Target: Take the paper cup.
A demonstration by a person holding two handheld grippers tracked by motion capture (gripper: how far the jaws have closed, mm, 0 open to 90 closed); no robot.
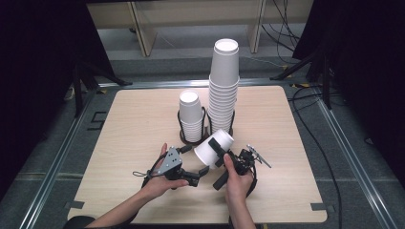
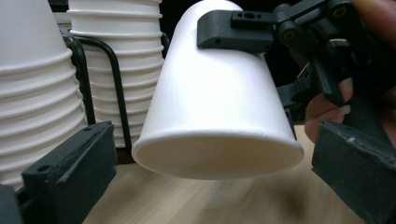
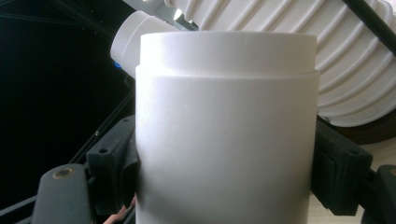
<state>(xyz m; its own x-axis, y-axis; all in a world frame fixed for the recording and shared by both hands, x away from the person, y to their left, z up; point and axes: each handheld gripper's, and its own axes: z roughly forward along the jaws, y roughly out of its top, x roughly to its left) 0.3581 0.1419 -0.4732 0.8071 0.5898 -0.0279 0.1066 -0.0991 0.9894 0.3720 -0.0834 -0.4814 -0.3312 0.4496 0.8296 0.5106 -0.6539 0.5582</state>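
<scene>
high view: my right gripper (image 1: 220, 155) clamps a tilted paper cup (image 1: 214, 147) at centre frame, below the cup stacks (image 1: 223, 90). left gripper view: my left gripper (image 2: 210, 186) stands apart around the cup's rim. right gripper view: jaws pressed on the cup (image 3: 224, 135).

lit tabletop (image 1: 143, 119) | dark surround | close views soft (motion blur)

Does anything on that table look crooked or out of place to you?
Only one thing: a white paper cup lies tilted on its side in the right gripper, rim toward the left gripper. Both white cup stacks stand upright in their black wire holder. Nothing spilled.
</scene>
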